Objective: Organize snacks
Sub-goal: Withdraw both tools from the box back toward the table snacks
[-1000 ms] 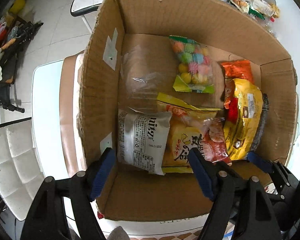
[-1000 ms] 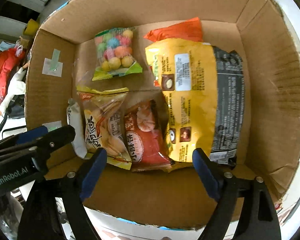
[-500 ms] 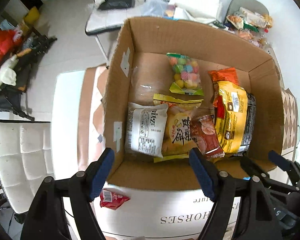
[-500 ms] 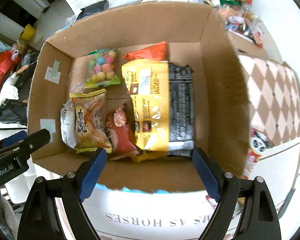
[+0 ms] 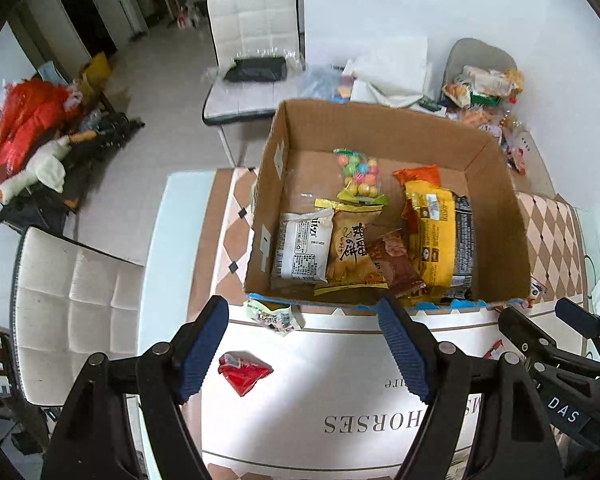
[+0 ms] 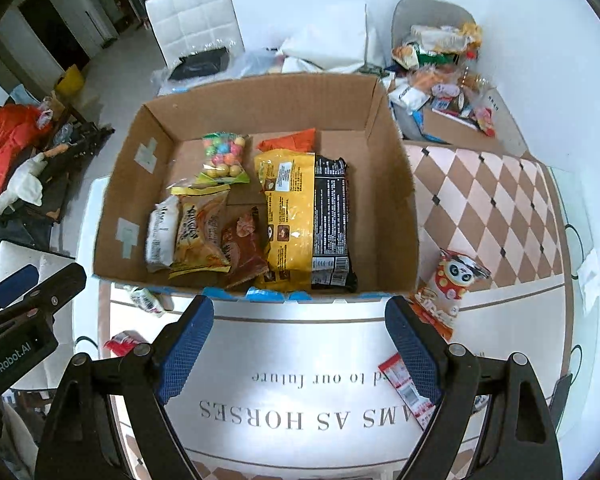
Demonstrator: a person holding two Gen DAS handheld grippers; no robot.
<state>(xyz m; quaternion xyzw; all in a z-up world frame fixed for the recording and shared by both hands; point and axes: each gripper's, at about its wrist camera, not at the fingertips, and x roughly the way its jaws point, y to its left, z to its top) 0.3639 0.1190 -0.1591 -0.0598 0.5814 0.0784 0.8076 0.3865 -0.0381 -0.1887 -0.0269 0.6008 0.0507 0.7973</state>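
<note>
1. Several loose snack packets lie on the white printed tabletop [image 6: 312,344] outside the open brown cardboard box [image 6: 396,200]. Nearest the left gripper: a small crumpled red foil packet [image 5: 244,372] and a pale green-edged clear wrapper [image 5: 274,318] touching the box's near wall.
2. On the right side: a red-and-white panda-print bag [image 6: 460,276], an orange bag [image 6: 436,316] just beside it, and a flat red-and-white sachet [image 6: 404,388] partly hidden behind a right gripper finger.
3. Handling, as a judgement: all look light, soft and crinkly; film is slippery and contents likely crushable. Pinch across a sealed end or the flat body, gently.
4. Box already holds a yellow-and-black large bag [image 6: 312,224], a clear bag of coloured candy balls [image 6: 224,156] and others, laid flat.
5. Left gripper [image 5: 306,348]: blue-padded jaws spread wide, nothing between them, above the tabletop.
6. Right gripper [image 6: 300,348]: jaws likewise wide apart and empty.
7. Beyond the box, more snacks are piled on a grey chair [image 5: 476,56].
</note>
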